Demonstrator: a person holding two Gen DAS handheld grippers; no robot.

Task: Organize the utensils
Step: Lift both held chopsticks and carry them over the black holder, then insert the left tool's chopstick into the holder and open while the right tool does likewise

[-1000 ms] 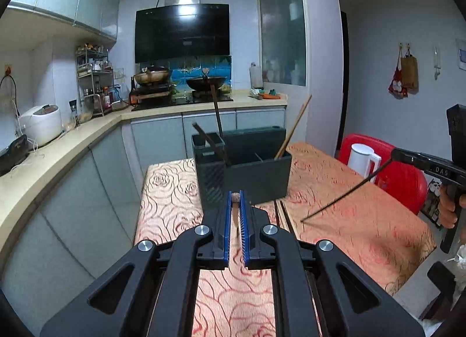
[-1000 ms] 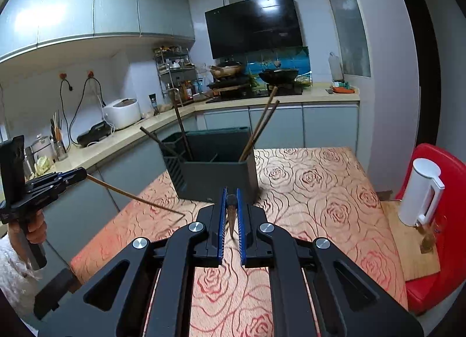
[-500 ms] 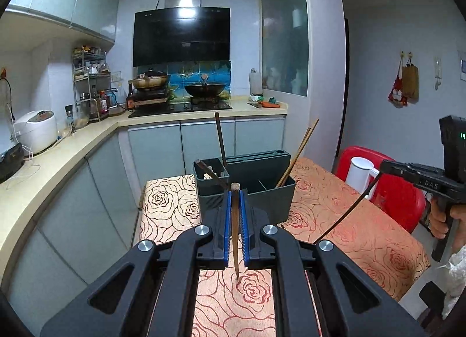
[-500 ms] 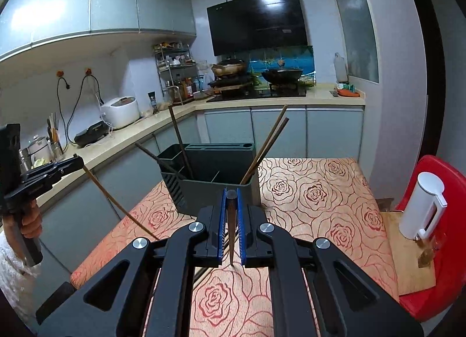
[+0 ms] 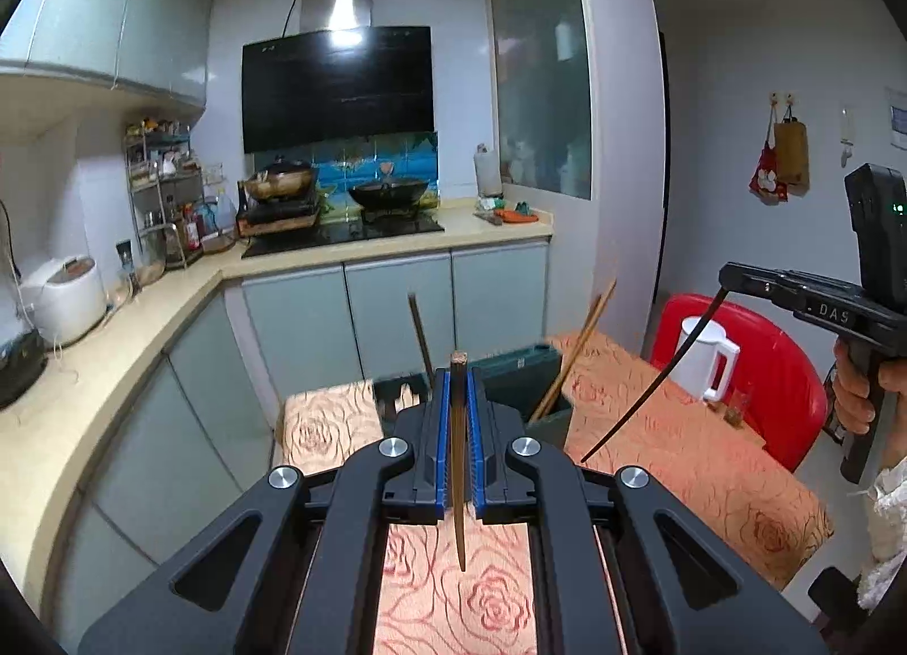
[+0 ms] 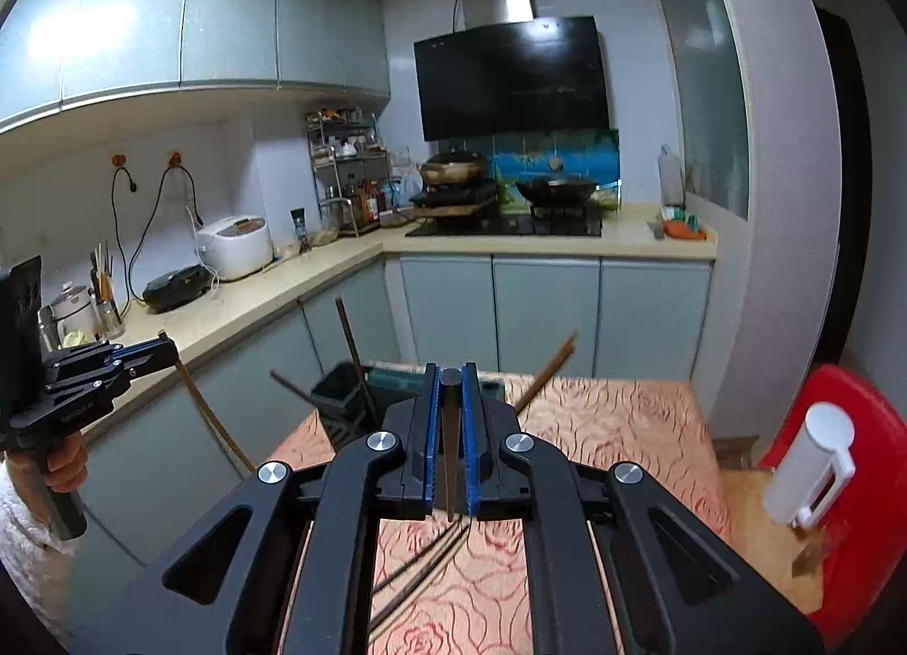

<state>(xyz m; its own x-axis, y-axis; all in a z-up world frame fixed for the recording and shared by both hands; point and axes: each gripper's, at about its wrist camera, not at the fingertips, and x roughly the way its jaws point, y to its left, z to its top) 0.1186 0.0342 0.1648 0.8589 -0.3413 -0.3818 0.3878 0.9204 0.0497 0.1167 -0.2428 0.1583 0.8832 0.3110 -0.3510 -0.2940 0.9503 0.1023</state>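
Note:
My left gripper [image 5: 457, 380] is shut on a brown chopstick [image 5: 458, 485] that hangs down above the table. My right gripper [image 6: 450, 377] is shut on a dark chopstick [image 6: 449, 462], also hanging down; it shows in the left wrist view [image 5: 640, 400] too. The dark green utensil holder [image 5: 510, 371] stands on the table beyond both grippers, partly hidden by them. It holds several chopsticks: a dark one [image 5: 420, 337] upright on the left and light ones [image 5: 575, 354] leaning right. Several more chopsticks [image 6: 419, 575] lie on the tablecloth under the right gripper.
The table has an orange rose-patterned cloth [image 5: 680, 445]. A white kettle [image 5: 706, 360] stands on a red chair [image 5: 788, 371] to the right. The kitchen counter [image 5: 85, 371] with a rice cooker [image 5: 62, 303] runs along the left and back.
Both grippers have risen and tilted up, lifting their chopsticks well above the table. The holder now sits lower in both views and is partly hidden behind the fingers.

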